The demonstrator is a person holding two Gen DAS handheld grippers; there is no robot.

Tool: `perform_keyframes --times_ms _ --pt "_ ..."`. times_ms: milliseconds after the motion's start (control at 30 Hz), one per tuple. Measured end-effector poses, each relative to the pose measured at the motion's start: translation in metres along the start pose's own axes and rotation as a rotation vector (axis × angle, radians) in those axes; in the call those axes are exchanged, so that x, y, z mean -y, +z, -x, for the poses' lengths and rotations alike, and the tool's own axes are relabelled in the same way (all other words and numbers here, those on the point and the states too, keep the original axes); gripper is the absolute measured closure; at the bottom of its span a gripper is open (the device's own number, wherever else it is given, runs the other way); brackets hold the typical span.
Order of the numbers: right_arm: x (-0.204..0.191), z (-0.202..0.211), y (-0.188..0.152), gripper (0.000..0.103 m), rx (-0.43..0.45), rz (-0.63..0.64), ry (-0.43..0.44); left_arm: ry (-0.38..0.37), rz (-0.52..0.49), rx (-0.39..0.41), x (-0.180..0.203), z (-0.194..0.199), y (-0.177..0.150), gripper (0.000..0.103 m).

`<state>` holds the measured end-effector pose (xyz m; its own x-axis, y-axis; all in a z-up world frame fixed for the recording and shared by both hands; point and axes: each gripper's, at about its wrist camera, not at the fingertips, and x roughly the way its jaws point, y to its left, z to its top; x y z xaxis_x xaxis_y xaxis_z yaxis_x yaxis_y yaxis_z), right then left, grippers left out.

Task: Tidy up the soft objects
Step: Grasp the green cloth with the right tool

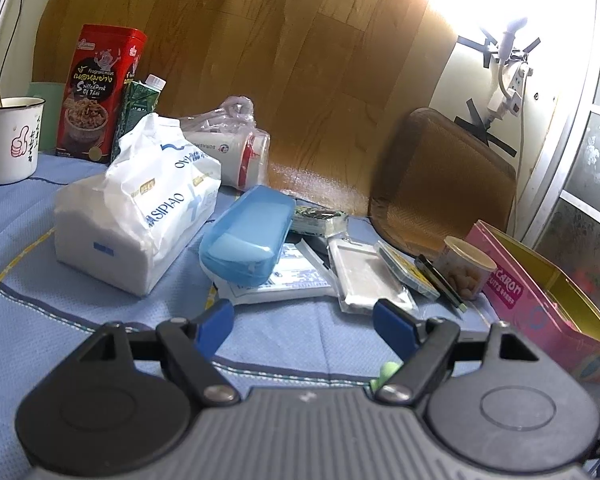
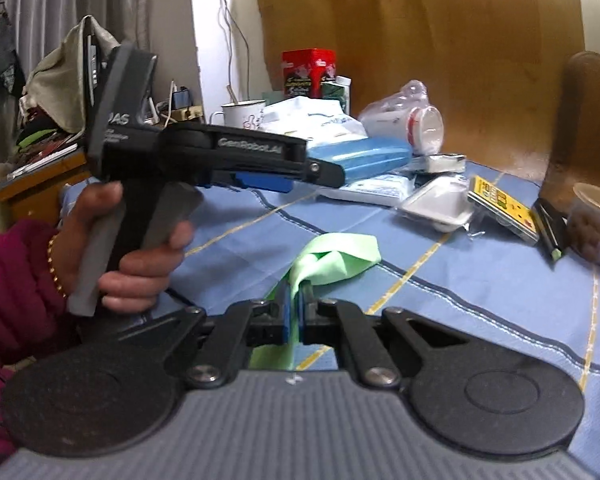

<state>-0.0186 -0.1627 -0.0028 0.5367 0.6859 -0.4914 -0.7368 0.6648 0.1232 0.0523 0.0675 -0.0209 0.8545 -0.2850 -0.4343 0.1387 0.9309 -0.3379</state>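
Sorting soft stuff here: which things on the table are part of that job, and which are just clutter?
Job things:
green cloth, pinched in the right gripper
tissue pack
left gripper, open and empty

Just lying about:
blue case
red tin
mug
pink box
snack cup

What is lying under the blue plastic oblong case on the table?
The blue plastic oblong case rests on a flat white printed plastic packet. The case covers the packet's left part, so anything else beneath stays hidden.

Crumpled lt-green cloth (image 2: 332, 258), one end pinched, above blue tablecloth (image 2: 480, 300)
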Motion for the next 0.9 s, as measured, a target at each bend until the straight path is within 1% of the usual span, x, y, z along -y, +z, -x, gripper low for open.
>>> perform_keyframes --times_ms 67,133,233,367,500,567,633,733,767,833,900 --pt "-0.001 0.000 0.003 0.097 0.017 -0.007 -0.010 0.001 -0.002 -0.001 0.000 0.000 0.000 0.024" --pt "0.002 -0.001 0.006 0.097 0.045 -0.011 -0.052 0.002 0.000 0.001 0.000 0.000 0.000 0.024" --pt "0.012 -0.001 0.010 0.097 0.081 -0.032 -0.156 0.003 0.001 0.001 0.000 0.001 0.000 0.024" --pt "0.029 -0.004 0.010 0.097 0.089 -0.085 -0.273 0.001 -0.004 -0.004 0.000 0.000 0.000 0.024" --pt "0.040 -0.009 0.006 0.088 0.075 -0.123 -0.353 -0.003 -0.013 -0.013 0.002 -0.001 0.000 0.024" --pt "0.042 -0.005 0.004 0.082 0.086 -0.144 -0.358 -0.011 -0.016 -0.024 0.002 -0.003 0.001 0.024" --pt "0.040 0.005 0.001 0.068 0.107 -0.145 -0.364 -0.028 -0.017 -0.042 0.002 -0.005 0.002 0.024" --pt "0.031 0.019 -0.003 0.066 0.131 -0.125 -0.359 -0.058 -0.033 -0.051 0.008 -0.003 0.002 0.024" --pt "0.027 0.020 -0.004 0.066 0.130 -0.113 -0.354 -0.074 -0.038 -0.051 0.011 -0.002 0.001 0.022" --pt "0.021 0.020 -0.007 0.062 0.121 -0.082 -0.353 -0.127 -0.035 -0.065 0.021 -0.001 0.000 0.019" --pt "0.018 0.015 -0.010 0.058 0.103 -0.046 -0.373 -0.155 -0.054 -0.088 0.034 -0.005 -0.001 0.017"
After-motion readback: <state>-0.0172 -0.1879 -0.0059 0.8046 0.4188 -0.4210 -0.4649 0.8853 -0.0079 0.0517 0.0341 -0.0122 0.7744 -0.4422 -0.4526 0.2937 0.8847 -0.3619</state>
